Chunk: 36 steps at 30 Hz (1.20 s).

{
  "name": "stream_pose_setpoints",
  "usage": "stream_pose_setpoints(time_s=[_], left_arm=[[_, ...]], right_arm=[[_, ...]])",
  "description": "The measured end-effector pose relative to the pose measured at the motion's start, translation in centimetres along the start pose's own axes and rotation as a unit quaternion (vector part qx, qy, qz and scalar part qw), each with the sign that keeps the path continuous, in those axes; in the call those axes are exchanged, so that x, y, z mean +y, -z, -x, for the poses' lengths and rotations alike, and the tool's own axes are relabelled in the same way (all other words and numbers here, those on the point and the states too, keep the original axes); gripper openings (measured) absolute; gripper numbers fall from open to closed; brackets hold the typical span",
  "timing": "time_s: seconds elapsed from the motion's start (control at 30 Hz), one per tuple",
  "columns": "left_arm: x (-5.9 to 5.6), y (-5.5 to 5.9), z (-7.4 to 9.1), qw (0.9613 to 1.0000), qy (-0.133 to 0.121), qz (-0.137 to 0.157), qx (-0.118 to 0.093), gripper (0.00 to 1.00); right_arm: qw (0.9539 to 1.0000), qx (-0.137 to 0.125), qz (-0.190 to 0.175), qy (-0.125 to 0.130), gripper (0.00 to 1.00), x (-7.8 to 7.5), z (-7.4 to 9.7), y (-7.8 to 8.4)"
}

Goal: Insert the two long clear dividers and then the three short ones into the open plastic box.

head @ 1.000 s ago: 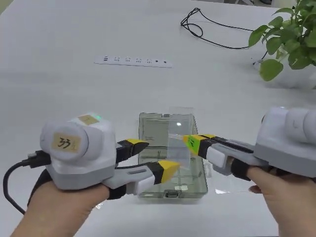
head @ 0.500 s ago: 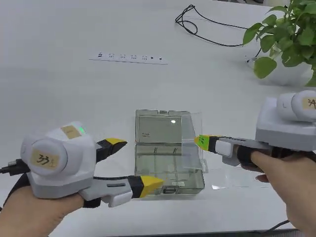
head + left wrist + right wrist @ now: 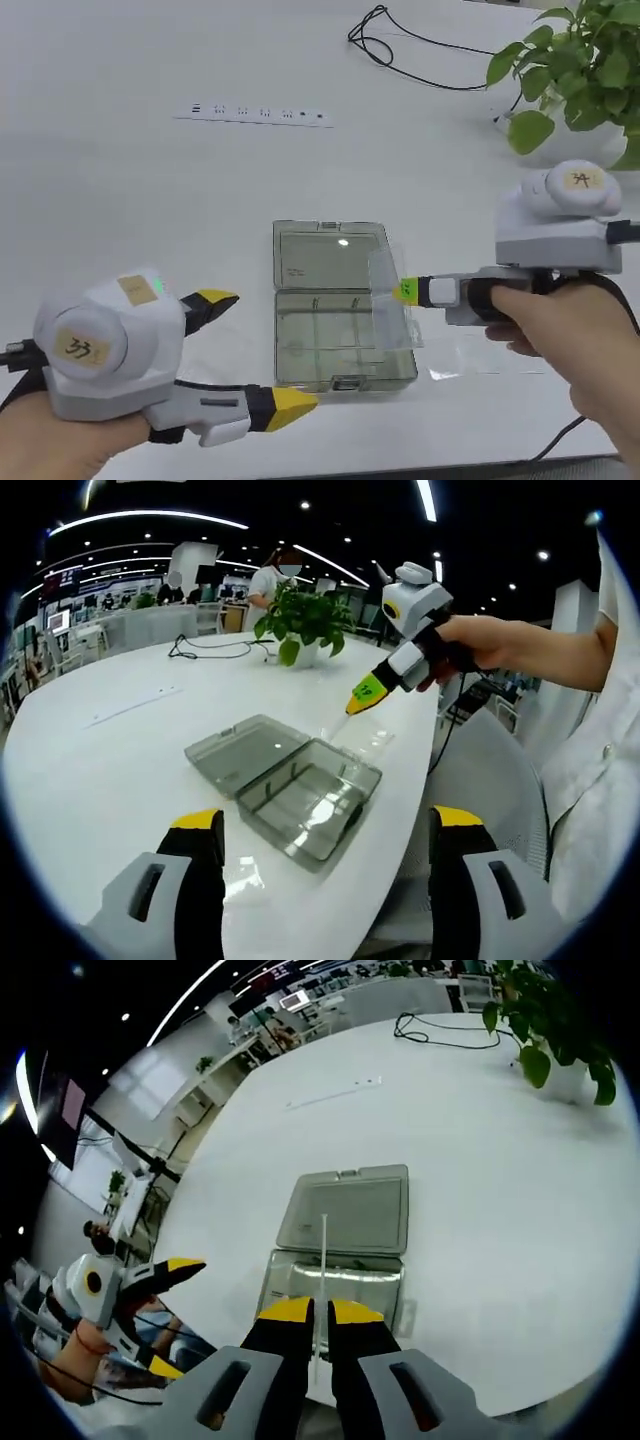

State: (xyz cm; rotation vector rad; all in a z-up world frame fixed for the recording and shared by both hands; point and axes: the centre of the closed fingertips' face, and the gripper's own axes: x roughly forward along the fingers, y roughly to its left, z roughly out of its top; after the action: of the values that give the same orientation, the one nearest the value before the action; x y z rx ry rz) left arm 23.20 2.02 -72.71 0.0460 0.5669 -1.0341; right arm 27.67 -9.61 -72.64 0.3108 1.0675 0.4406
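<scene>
The open smoky plastic box (image 3: 343,372) lies mid-table, its lid (image 3: 328,253) flat behind the tray. My right gripper (image 3: 404,291) is shut on a clear divider (image 3: 386,298), which hangs upright over the tray's right side. In the right gripper view the divider (image 3: 323,1252) is edge-on, rising from the closed jaws (image 3: 320,1310) above the box (image 3: 345,1210). My left gripper (image 3: 256,350) stands open at the box's front left, holding nothing. From the left gripper view (image 3: 322,820) the box (image 3: 285,780) lies ahead, with the right gripper (image 3: 364,693) beyond it.
More clear pieces (image 3: 462,366) lie flat on the table right of the box. A white power strip (image 3: 247,112), a black cable (image 3: 400,45) and a potted plant (image 3: 572,70) sit at the back. The table's front edge runs close below the box.
My left gripper has drawn back to the left, off the box, still open. The right gripper has pulled right with the divider, which now hangs over the tray's right side.
</scene>
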Motion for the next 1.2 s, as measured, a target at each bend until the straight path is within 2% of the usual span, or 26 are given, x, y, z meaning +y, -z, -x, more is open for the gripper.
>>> stream_pose_setpoints(time_s=[0.3,0.67,0.73,0.77,0.87,1.2], left_arm=[[0.4,0.2,0.0,0.9999,0.011,0.001,-0.003,0.85],[0.4,0.7,-0.3,0.9997,0.022,0.006,0.000,0.85],[0.5,0.7,-0.4,0.9997,0.023,0.009,-0.002,0.85],[0.5,0.7,-0.4,0.9997,0.022,0.010,-0.002,0.85],[0.5,0.6,-0.4,0.9997,0.021,0.014,-0.005,0.85],[0.6,0.9,-0.4,0.9995,0.022,0.022,-0.003,0.83]], right_arm=[[0.9991,0.026,-0.015,0.031,0.06,-1.0,-1.2,1.0],[0.9966,0.062,-0.034,0.042,0.06,-1.4,-2.9,2.1],[0.9958,0.070,-0.032,0.049,0.06,-1.8,-3.2,2.4],[0.9955,0.073,-0.033,0.050,0.06,-2.5,-3.6,2.6],[0.9948,0.078,-0.031,0.057,0.06,-3.1,-3.9,2.9],[0.9942,0.081,-0.037,0.061,0.06,-3.3,-4.4,3.3]])
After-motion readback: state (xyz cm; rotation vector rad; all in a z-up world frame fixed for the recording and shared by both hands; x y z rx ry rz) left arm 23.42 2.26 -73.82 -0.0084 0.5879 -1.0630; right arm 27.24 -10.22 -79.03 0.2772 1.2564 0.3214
